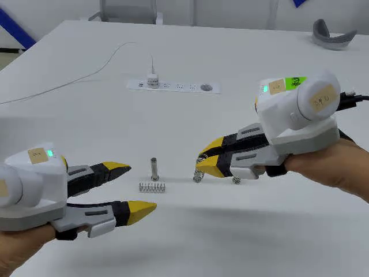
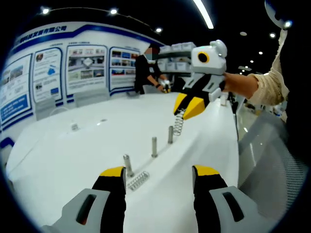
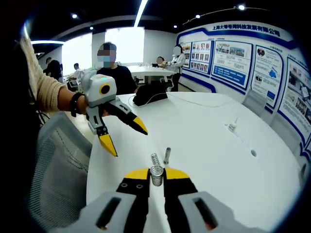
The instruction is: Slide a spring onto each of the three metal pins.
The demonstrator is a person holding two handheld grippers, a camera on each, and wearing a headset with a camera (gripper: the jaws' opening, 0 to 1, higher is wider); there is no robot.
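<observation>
- The right gripper (image 1: 203, 161) reaches in level from 3 o'clock in the head view, its jaws narrowed on a spring (image 1: 198, 174) held upright over the white table (image 1: 230, 57).
- The left gripper (image 1: 130, 187), low at 8 o'clock, points its wide-spread jaws toward a second spring (image 1: 152, 187).
- That spring lies flat at 6 o'clock of a standing pin (image 1: 154, 168).

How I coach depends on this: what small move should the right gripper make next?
Probably ease the right gripper forward until its small coiled steel spring is above the short upright metal pin beyond; the spring is clamped, not yet on it.
</observation>
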